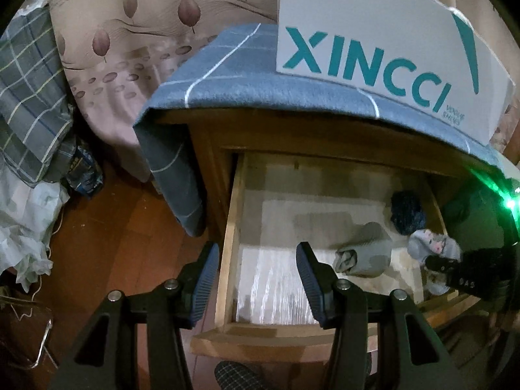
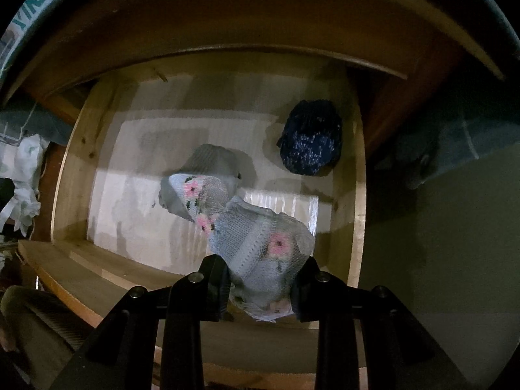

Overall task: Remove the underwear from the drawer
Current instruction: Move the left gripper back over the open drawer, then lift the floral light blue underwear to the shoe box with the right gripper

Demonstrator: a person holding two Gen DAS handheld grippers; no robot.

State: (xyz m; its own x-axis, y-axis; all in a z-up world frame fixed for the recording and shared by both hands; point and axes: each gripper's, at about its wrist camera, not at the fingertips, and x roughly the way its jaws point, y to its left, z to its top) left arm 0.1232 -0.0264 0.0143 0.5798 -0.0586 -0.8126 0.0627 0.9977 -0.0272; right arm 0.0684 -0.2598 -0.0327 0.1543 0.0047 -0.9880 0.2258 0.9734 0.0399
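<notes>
The wooden drawer stands pulled open. My right gripper is shut on a light blue knitted underwear piece with pink flowers and holds it above the drawer's front right; it also shows in the left wrist view. A rolled grey piece lies mid-drawer, and a dark blue speckled roll lies at the back right. My left gripper is open and empty over the drawer's front left corner.
A white XINCCI box stands on the nightstand's blue checked cloth. A curtain, plaid bedding and white plastic bags lie left over the wooden floor.
</notes>
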